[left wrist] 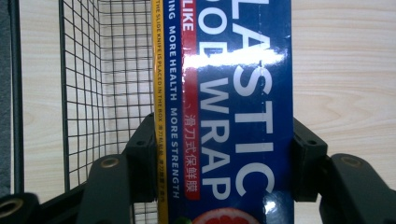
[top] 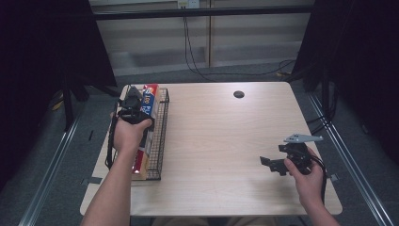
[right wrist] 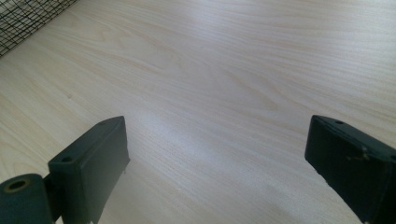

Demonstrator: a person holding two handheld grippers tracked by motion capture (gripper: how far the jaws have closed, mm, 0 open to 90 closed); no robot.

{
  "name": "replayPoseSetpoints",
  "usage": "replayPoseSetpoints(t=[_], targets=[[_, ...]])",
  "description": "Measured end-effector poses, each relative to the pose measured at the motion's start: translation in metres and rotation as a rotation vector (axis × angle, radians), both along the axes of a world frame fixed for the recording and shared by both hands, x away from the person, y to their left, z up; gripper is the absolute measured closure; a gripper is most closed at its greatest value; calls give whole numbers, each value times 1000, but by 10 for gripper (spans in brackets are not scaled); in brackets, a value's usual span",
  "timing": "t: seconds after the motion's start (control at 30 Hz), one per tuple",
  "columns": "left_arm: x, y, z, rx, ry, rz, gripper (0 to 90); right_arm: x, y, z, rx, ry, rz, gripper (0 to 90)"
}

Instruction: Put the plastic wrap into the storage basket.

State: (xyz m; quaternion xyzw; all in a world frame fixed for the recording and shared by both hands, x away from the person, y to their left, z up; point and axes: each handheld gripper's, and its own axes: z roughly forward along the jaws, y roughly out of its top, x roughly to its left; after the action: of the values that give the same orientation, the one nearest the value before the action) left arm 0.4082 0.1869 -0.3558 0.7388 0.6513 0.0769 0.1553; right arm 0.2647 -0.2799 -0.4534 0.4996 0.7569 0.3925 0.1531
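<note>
Pinching the plastic wrap box (left wrist: 224,116) across its width, the left gripper (top: 133,106) has it over the black wire basket (top: 162,136) at the table's (top: 221,141) left edge. Meanwhile the right gripper (top: 282,162) sits near the right side, jaws spread wide over bare wood.

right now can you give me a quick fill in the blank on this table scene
1. The left hand-held gripper is shut on a box of plastic ____.
2. That box is over a black wire ____.
3. The right hand-held gripper has its jaws ____ above the bare table.

Missing words: wrap; basket; open
</note>
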Motion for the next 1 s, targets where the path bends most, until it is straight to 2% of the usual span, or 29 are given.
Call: replayPoseSetpoints(t=[0.2,0.43,0.57,0.63,0.77,0.83,1.0], targets=[[0,0,-3,-13,14,18,417,0,0,0,0,1,0,58],[0,-1,-6,3,21,7,417,0,0,0,1,-3,-2,57],[-1,1,-11,-7,29,32,416,-1,-1,1,2,-1,-5,57],[-1,3,-13,5,40,20,416,-1,-1,1,3,1,-6,57],[-4,3,-17,-10,52,31,415,0,0,0,0,-2,-4,57],[-5,3,-17,0,49,22,415,0,1,0,-4,-2,-1,57],[-7,2,-18,-12,58,32,415,0,3,1,-4,-2,4,57]])
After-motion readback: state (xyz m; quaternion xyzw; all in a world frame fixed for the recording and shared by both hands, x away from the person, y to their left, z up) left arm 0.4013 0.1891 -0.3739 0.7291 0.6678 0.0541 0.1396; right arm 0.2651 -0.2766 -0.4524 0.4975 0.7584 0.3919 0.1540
